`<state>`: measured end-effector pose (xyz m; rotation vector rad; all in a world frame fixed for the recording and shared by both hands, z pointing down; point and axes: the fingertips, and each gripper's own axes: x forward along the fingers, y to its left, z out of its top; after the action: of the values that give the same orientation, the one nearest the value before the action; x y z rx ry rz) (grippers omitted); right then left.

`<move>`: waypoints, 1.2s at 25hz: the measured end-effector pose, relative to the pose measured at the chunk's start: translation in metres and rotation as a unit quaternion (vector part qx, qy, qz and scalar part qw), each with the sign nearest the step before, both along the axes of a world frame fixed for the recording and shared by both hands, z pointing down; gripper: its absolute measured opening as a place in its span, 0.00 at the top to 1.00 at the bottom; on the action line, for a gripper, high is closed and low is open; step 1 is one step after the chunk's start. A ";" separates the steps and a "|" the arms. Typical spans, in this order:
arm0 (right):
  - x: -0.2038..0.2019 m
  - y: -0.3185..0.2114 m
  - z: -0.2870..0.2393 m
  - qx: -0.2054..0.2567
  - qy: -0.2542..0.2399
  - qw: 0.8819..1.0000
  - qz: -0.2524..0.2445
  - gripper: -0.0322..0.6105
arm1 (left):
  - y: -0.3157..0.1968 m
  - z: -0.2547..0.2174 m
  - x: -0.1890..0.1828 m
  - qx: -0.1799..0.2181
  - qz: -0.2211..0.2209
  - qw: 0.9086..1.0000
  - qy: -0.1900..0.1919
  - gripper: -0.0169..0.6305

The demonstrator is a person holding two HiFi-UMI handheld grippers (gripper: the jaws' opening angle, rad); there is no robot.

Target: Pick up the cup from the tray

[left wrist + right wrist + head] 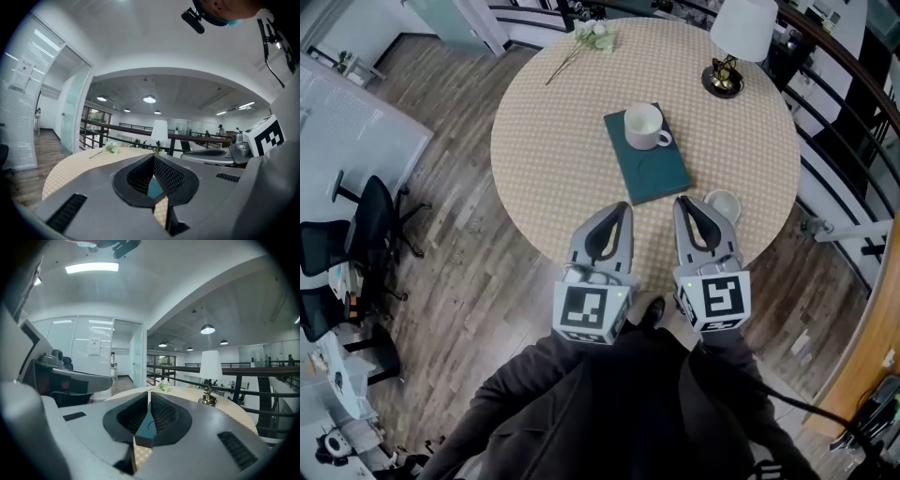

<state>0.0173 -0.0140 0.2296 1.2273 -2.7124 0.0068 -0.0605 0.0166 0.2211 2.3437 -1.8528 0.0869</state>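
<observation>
Both the left gripper [624,208] and right gripper [681,202] sit at lower centre, jaws together and empty, well short of the white cup [644,126] standing on the teal tray [656,173] at upper centre of the worktop [553,131], so the pick-up is not yet begun.

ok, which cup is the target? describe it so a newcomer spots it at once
Start at the round checked table; a dark teal tray lies near its middle. The target is the white handled cup standing on the tray's far end. The other white cup sits off the tray, on the cloth by the near edge.
</observation>
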 end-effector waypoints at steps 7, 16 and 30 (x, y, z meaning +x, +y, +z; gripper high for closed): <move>-0.013 -0.036 0.027 -0.031 0.021 0.999 0.007 0.93 | -0.035 0.022 -0.019 -0.028 -0.008 0.999 0.026 0.97; -0.026 -0.094 0.060 -0.062 0.038 0.997 0.009 0.93 | -0.092 0.052 -0.035 -0.058 -0.010 0.998 0.034 0.97; -0.063 -0.174 0.113 -0.127 0.082 0.988 -0.016 0.40 | -0.159 0.099 -0.074 -0.130 -0.020 0.990 0.049 0.97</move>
<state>-0.0459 -0.1880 0.3426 1.0611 -2.4976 0.2310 -0.1347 -0.1422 0.3199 2.0962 -1.7267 0.1916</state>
